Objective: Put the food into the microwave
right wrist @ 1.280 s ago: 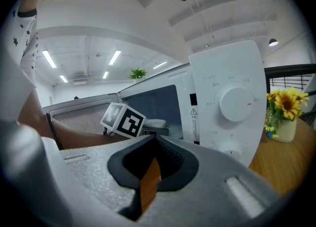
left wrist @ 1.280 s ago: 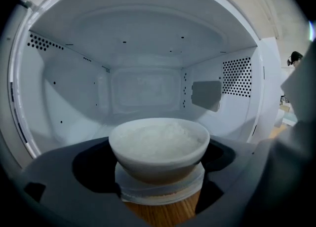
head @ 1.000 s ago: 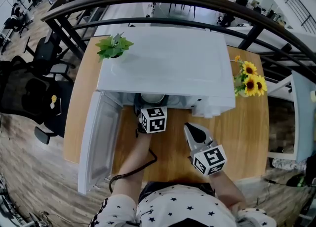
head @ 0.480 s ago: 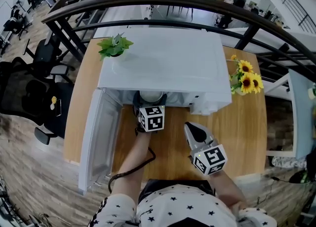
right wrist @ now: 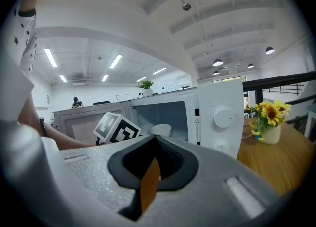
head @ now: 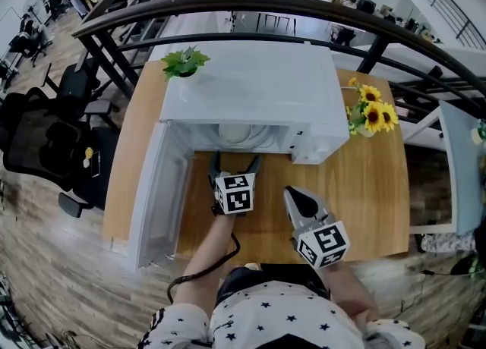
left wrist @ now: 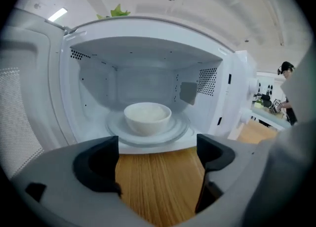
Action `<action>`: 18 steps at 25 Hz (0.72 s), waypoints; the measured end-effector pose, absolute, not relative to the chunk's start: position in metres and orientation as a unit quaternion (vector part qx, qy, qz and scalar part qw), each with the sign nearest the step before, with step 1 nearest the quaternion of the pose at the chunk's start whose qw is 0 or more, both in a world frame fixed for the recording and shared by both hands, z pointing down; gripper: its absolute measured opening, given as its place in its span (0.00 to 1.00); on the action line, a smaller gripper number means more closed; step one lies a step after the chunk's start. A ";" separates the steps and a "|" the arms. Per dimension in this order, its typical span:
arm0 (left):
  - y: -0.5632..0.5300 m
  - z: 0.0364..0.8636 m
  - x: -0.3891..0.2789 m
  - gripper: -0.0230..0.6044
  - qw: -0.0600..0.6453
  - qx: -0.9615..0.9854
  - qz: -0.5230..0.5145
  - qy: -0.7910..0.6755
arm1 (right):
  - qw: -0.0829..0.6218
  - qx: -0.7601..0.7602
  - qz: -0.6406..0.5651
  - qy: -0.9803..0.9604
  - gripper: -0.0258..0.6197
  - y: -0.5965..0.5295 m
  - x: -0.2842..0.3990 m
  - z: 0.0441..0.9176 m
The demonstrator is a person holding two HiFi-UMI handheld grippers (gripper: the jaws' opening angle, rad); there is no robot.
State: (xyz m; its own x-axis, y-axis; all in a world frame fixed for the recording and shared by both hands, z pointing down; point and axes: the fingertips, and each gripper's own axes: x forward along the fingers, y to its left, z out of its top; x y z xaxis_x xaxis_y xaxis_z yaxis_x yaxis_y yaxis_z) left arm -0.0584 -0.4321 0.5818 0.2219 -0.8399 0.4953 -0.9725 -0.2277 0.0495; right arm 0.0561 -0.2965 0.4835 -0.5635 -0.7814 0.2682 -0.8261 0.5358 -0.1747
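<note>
A white bowl (left wrist: 147,117) of food rests on the glass turntable (left wrist: 170,132) inside the open white microwave (head: 250,86). In the head view the bowl (head: 234,133) shows just inside the cavity mouth. My left gripper (head: 234,161) hovers over the wooden table in front of the opening, a little back from the bowl. It stands open and holds nothing, as the left gripper (left wrist: 157,157) view confirms. My right gripper (head: 295,197) is lower right of it, shut and empty. In the right gripper (right wrist: 153,164) view the microwave (right wrist: 217,117) and the bowl (right wrist: 161,130) are ahead.
The microwave door (head: 163,188) swings out to the left over the table (head: 364,188). A small potted plant (head: 184,61) sits on the microwave's top left corner. A vase of sunflowers (head: 370,112) stands to its right. A black railing (head: 228,6) runs behind.
My left gripper has drawn back out of the microwave mouth towards me, leaving the bowl on the turntable. The right gripper has stayed where it was.
</note>
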 end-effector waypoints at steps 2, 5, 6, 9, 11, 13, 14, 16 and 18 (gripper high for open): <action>-0.415 0.579 -0.058 0.82 0.183 0.762 0.185 -0.592 | 0.074 0.463 0.140 -0.872 0.05 -0.285 0.056 0.480; -0.392 0.572 -0.058 0.82 0.183 0.766 0.179 -0.589 | 0.068 0.465 0.135 -0.872 0.05 -0.269 0.055 0.476; -0.384 0.569 -0.057 0.82 0.184 0.768 0.177 -0.588 | 0.067 0.465 0.133 -0.873 0.05 -0.265 0.055 0.475; -0.361 0.559 -0.058 0.81 0.184 0.772 0.169 -0.585 | 0.061 0.466 0.132 -0.873 0.05 -0.250 0.054 0.470; -0.344 0.553 -0.059 0.81 0.184 0.774 0.167 -0.583 | 0.058 0.465 0.129 -0.874 0.05 -0.240 0.051 0.466; -0.328 0.549 -0.061 0.80 0.182 0.775 0.167 -0.581 | 0.054 0.464 0.125 -0.875 0.05 -0.230 0.048 0.462; -0.319 0.547 -0.062 0.78 0.180 0.776 0.167 -0.581 | 0.053 0.464 0.123 -0.876 0.05 -0.226 0.047 0.461; -0.301 0.540 -0.063 0.72 0.180 0.778 0.158 -0.581 | 0.050 0.465 0.120 -0.876 0.05 -0.217 0.045 0.457; -0.284 0.530 -0.064 0.64 0.181 0.782 0.143 -0.579 | 0.046 0.466 0.116 -0.876 0.05 -0.209 0.043 0.454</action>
